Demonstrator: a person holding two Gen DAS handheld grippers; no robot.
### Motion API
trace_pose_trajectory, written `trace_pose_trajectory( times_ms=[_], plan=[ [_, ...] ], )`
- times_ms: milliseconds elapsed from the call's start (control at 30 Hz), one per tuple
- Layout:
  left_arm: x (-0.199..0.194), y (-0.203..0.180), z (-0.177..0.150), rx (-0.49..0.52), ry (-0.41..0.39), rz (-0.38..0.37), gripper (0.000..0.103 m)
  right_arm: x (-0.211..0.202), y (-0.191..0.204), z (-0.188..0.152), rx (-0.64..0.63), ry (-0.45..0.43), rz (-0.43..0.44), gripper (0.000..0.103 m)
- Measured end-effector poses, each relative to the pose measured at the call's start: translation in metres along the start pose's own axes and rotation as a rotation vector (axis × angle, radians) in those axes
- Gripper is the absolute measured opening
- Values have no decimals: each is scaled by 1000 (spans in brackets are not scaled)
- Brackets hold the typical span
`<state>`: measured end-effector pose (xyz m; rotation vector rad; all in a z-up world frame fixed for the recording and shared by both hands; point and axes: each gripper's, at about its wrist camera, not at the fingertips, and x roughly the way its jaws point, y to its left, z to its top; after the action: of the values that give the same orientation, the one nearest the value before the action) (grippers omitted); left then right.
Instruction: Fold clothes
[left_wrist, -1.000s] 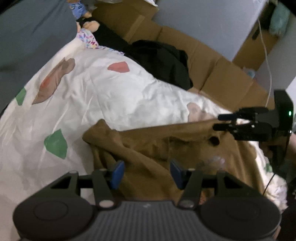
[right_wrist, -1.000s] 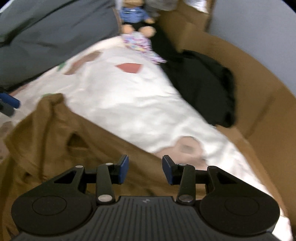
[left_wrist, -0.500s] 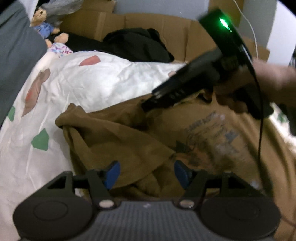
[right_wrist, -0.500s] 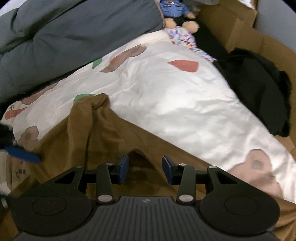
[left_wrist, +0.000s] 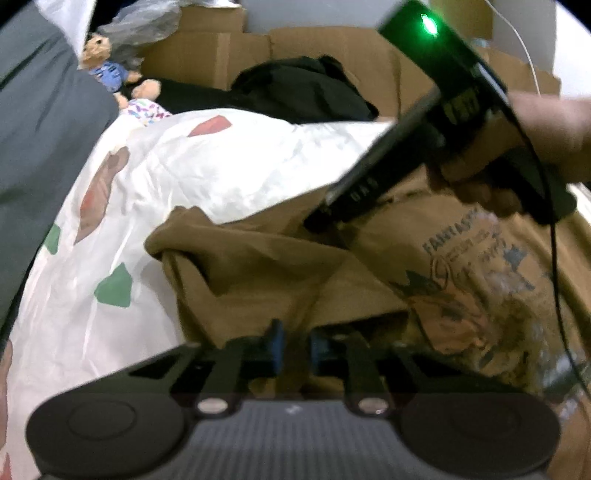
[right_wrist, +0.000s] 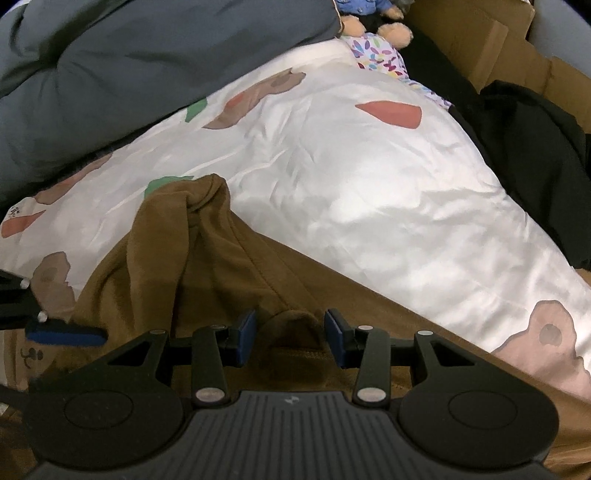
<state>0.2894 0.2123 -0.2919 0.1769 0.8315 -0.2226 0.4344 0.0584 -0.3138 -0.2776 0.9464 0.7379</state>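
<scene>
On the bed's white patterned cover (right_wrist: 332, 166) lies a rumpled brown T-shirt (left_wrist: 258, 266). The left claw (left_wrist: 295, 350) has just been closing and now pinches a fold of it. The right claw (right_wrist: 290, 338) stands apart, a hump of the shirt between its pads, untouched.

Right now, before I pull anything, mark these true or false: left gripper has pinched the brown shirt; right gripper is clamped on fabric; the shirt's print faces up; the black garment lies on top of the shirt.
1. The left gripper has pinched the brown shirt. True: its jaws have just closed on a fold.
2. The right gripper is clamped on fabric. False: its jaws stand apart around a raised fold.
3. The shirt's print faces up. True.
4. The black garment lies on the shirt. False: it sits apart, beyond the white duvet.
</scene>
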Motion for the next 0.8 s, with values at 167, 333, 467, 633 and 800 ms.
trace_pose_trajectory(
  times_ms=[167,333,467,633,800],
  plan=[
    [-19,25,0,-59,-34,10,2,4,0,0,-31,17,2,16],
    [-42,77,3,-195,-67,61,2,-6,-3,8,-65,-13,-31,8],
    [-53,120,4,-278,-91,122,2,-13,-6,26,-108,-37,-78,7],
    [-55,167,4,-379,-94,163,1,-15,-11,50,-172,-49,-137,7],
    [-53,194,-3,-425,-85,202,1,-8,-20,72,-212,-34,-189,7]
  ],
)
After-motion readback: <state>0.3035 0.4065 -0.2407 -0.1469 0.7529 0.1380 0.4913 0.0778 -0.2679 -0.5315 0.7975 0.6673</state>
